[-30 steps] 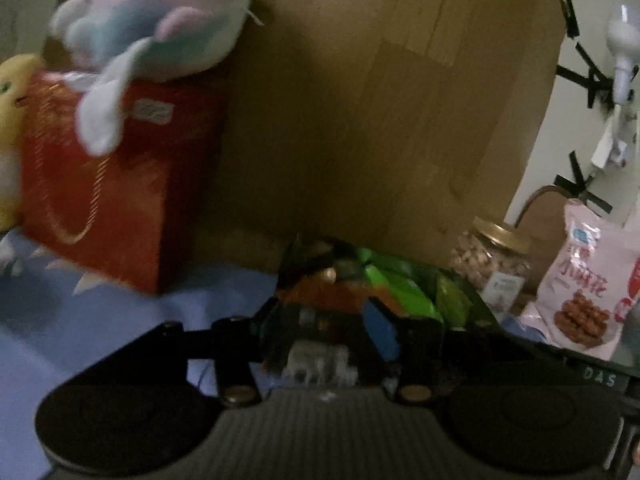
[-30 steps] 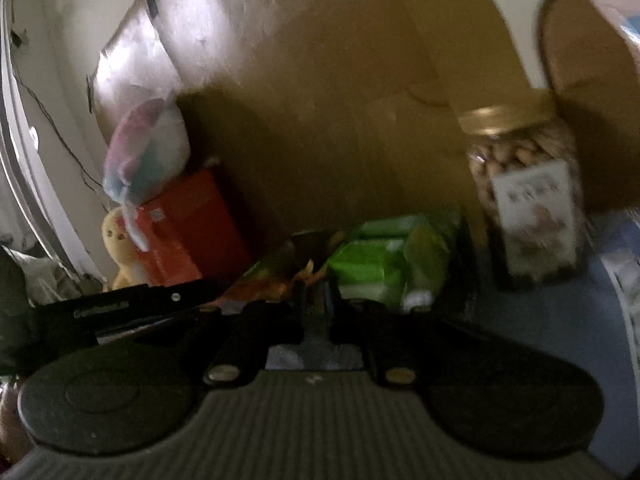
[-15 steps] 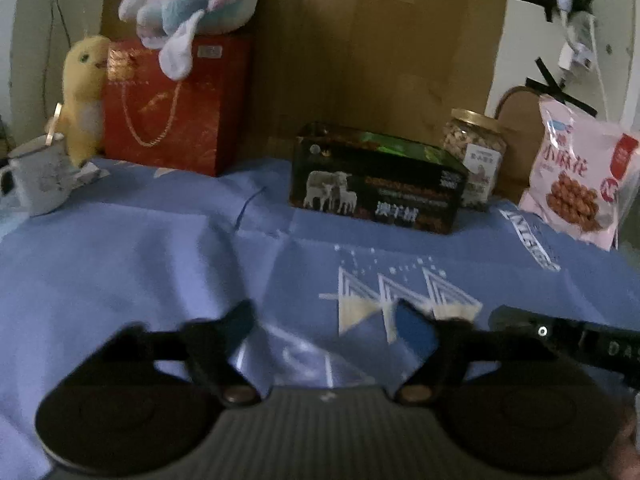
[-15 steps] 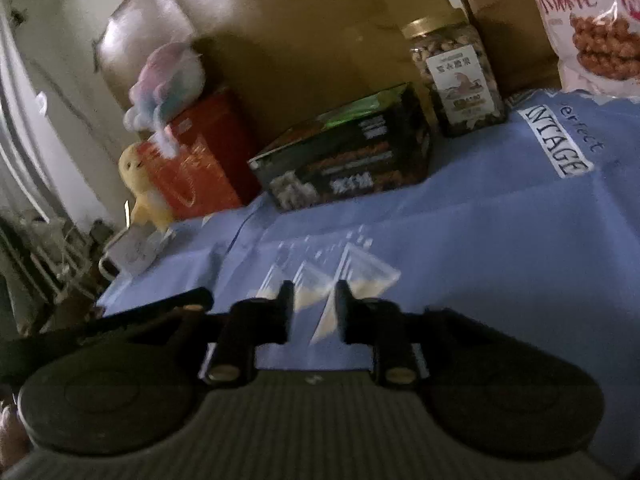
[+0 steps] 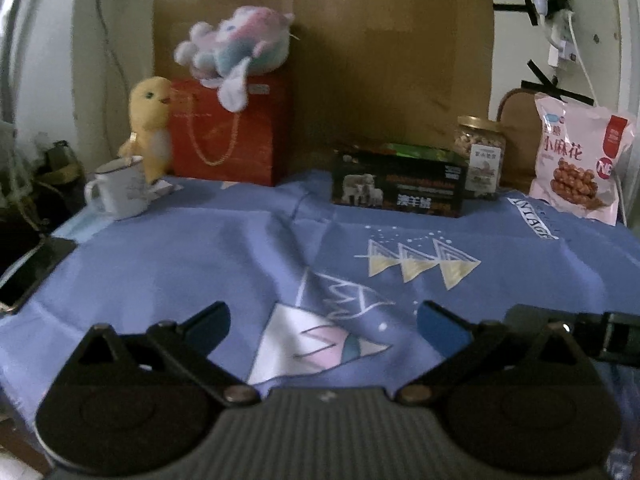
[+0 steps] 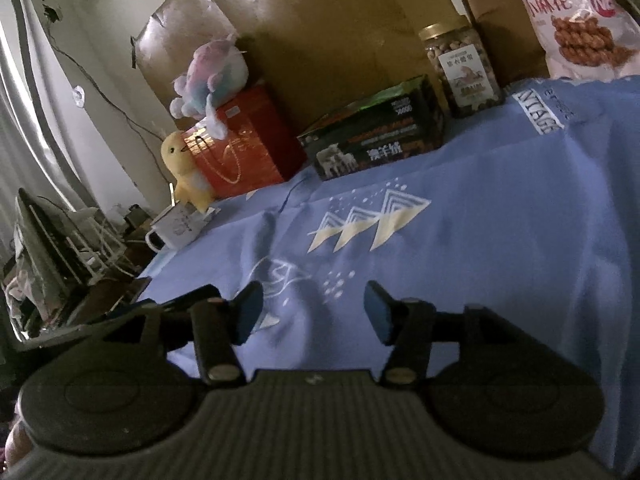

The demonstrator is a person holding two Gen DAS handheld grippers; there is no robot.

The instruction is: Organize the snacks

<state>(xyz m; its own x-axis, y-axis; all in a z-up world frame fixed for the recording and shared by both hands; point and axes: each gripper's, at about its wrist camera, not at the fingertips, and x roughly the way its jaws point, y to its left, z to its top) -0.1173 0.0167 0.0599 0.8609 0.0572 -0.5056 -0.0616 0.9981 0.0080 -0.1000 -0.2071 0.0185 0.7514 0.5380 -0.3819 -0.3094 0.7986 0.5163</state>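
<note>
A dark snack box (image 5: pixel 400 192) (image 6: pixel 376 140) with a sheep picture lies at the back of the blue cloth (image 5: pixel 240 248) (image 6: pixel 500 208). Right of it stand a gold-lidded jar of nuts (image 5: pixel 480 158) (image 6: pixel 460 68) and a pink snack bag (image 5: pixel 578 160) (image 6: pixel 576 20). My left gripper (image 5: pixel 322 322) hangs over the near cloth, its jaws opening wide with nothing between them. My right gripper (image 6: pixel 312 308) is also over the near cloth, jaws opening and empty. Both are well back from the snacks.
A red gift box (image 5: pixel 232 136) (image 6: pixel 244 144) carries a pastel plush (image 5: pixel 236 46) (image 6: pixel 212 72); a yellow chick toy (image 5: pixel 150 128) (image 6: pixel 184 168) and white mug (image 5: pixel 118 188) (image 6: pixel 176 230) stand left of it. Cardboard (image 5: pixel 380 52) backs the table. A phone (image 5: pixel 28 276) lies at the left edge.
Both grippers let go of the dark box and drew back toward the near side of the cloth. Their jaws spread from nearly shut to open, and the box stays at the back.
</note>
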